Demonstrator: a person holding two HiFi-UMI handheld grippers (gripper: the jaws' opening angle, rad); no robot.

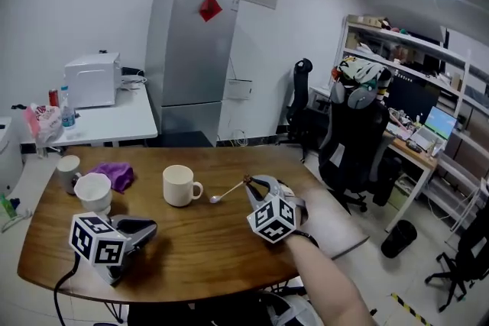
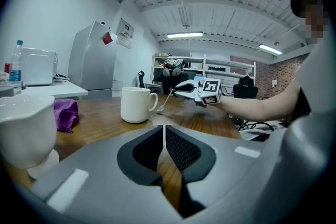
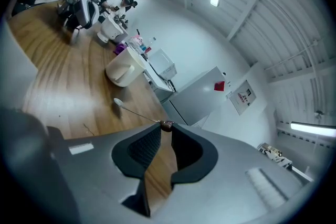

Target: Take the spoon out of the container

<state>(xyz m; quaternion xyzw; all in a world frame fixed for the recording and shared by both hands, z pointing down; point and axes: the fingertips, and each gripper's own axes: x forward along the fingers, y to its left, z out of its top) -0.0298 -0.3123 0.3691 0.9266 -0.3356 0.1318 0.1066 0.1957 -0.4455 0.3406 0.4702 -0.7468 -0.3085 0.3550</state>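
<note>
A thin metal spoon with a brown handle end is out of the white mug and slants down to the right of it. Its bowl lies at or just above the tabletop; I cannot tell if it touches. My right gripper is shut on the brown handle end, seen pinched at the jaw tips in the right gripper view, where the spoon points toward the mug. My left gripper rests on the table at the front left, jaws together with nothing held. From it I see the mug and spoon.
A second white cup, a purple cloth and a small cup sit at the left of the wooden table. A fridge and a white side table stand behind; office chairs stand to the right.
</note>
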